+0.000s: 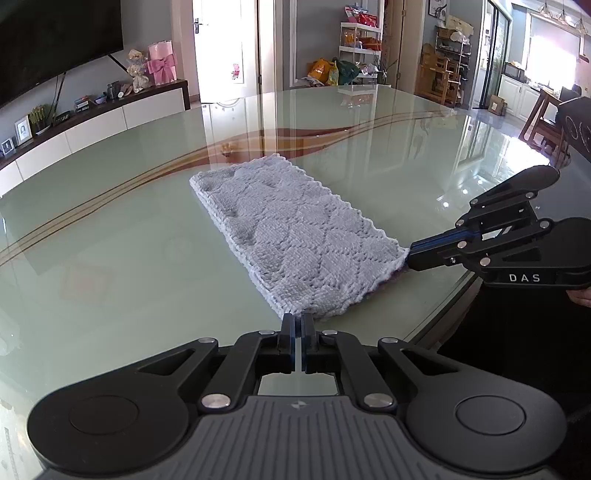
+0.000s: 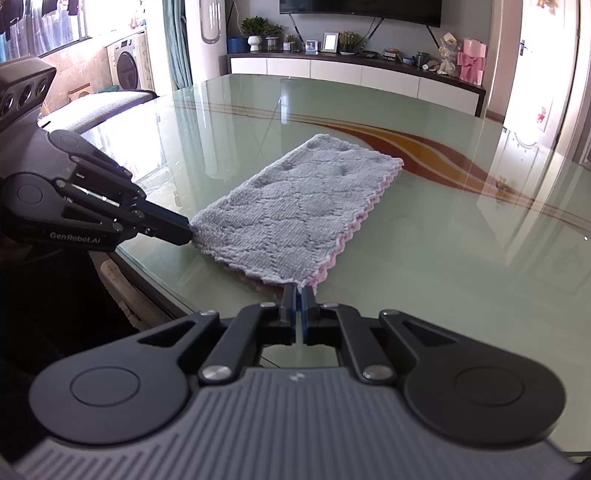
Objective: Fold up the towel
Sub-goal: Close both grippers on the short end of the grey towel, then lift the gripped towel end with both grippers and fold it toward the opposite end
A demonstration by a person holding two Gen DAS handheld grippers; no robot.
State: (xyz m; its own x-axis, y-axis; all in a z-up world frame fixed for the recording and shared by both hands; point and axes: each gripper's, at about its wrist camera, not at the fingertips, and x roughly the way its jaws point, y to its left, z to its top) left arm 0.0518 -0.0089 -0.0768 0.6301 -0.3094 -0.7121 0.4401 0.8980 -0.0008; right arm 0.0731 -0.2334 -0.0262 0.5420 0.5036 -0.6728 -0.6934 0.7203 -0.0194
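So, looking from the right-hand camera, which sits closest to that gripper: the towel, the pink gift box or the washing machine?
1. Towel, its near corner pinched by the right gripper.
2. Washing machine, far left by the window.
3. Pink gift box, far right on the cabinet; these last two are hard to separate.

Pretty clearly someone's home, an open living and dining room. Big glass table [image 1: 110, 192] in the middle with a swirly brown pattern. Far wall has a mounted TV [image 2: 360, 11] over a long white cabinet [image 2: 354, 72] loaded with photo frames [image 2: 330, 41], potted plants [image 2: 255, 31], knick-knacks and a pink gift box [image 2: 471, 61] with a bow. Off to the far left there's a washing machine [image 2: 127, 66] by a window with laundry hanging. From the other side you can see a storage shelf [image 1: 360, 37] with snacks, bags [image 1: 325, 70] on the floor, wooden chairs [image 1: 439, 81] and a kitchen [image 1: 517, 85] far right.
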